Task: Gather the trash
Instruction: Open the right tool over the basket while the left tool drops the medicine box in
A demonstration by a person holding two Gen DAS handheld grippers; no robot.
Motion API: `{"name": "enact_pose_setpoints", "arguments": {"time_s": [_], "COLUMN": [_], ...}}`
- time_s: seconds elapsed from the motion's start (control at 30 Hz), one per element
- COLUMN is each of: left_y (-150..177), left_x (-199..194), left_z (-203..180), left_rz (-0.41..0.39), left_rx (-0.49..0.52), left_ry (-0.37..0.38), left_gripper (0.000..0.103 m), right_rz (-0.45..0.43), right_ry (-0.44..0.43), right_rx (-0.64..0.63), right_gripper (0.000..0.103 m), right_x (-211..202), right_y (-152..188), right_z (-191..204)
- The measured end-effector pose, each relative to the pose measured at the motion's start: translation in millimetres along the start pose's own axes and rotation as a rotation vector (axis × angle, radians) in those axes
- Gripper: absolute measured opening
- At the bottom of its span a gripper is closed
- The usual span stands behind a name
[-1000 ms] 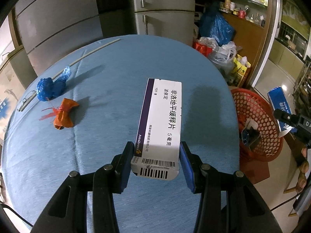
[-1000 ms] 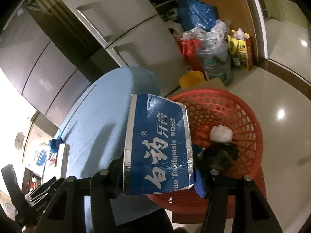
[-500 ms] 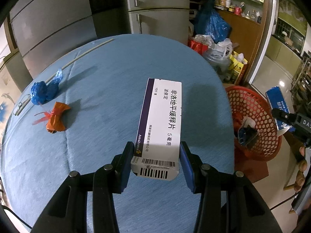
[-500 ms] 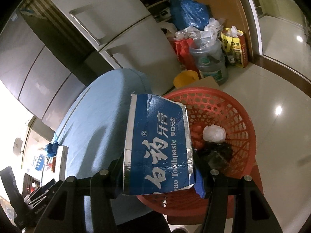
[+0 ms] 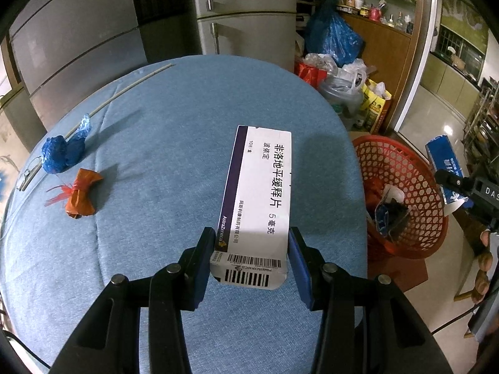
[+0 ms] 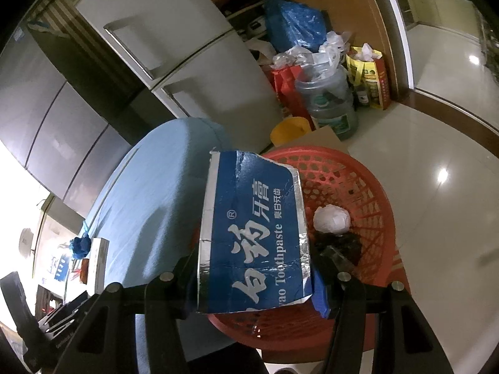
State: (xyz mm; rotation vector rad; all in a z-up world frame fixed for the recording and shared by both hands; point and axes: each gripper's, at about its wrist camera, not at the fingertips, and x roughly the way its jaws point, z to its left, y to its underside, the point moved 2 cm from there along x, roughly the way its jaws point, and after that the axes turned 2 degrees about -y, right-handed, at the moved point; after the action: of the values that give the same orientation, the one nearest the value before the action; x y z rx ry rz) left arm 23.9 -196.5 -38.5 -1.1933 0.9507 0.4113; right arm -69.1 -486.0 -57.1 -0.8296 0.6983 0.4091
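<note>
Left wrist view: my left tongs (image 5: 251,257) grip the white medicine box (image 5: 259,193) above the blue counter (image 5: 174,131), awaiting disposal. Right wrist view: my right tongs (image 6: 252,275) clamp the blue toothpaste box (image 6: 252,233) over the red basket (image 6: 368,218), positioned for dropping.

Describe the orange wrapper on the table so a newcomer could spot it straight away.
Start at the round table with the blue cloth and look to its left side in the left wrist view. The orange wrapper lies there just below a crumpled blue wrapper; it alone is orange, pinched in the middle like a bow.
</note>
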Motion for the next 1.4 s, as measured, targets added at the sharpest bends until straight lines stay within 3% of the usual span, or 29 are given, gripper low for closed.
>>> {"name": "enact_pose_setpoints", "arguments": {"time_s": [1.0, 1.07, 1.13, 1.4], "left_y": [-8.5, -11.4, -15.2, -31.5], "left_x": [0.0, -1.4, -2.8, -2.9], "left_z": [-19.2, -22.3, -24.8, -48.0], "left_rz": [-0.009, -0.014, -0.019, -0.031], "left_rx": [0.046, 0.051, 0.056, 0.096], "left_ry": [0.025, 0.028, 0.033, 0.066], "left_gripper": [0.048, 0.048, 0.048, 0.048], "right_rz": [0.033, 0.07, 0.077, -0.001], "right_ry": [0.076, 0.09, 0.124, 0.138], "right_rx": [0.013, 0.025, 0.047, 0.099], "right_gripper": [0.061, 0.066, 0.078, 0.08], "right_x": [16.3, 24.1, 26.5, 6.0], "right_y": [-7.9, -7.5, -8.2, -16.2], "right_z": [-24.7, -28.0, -34.1, -54.1]}}
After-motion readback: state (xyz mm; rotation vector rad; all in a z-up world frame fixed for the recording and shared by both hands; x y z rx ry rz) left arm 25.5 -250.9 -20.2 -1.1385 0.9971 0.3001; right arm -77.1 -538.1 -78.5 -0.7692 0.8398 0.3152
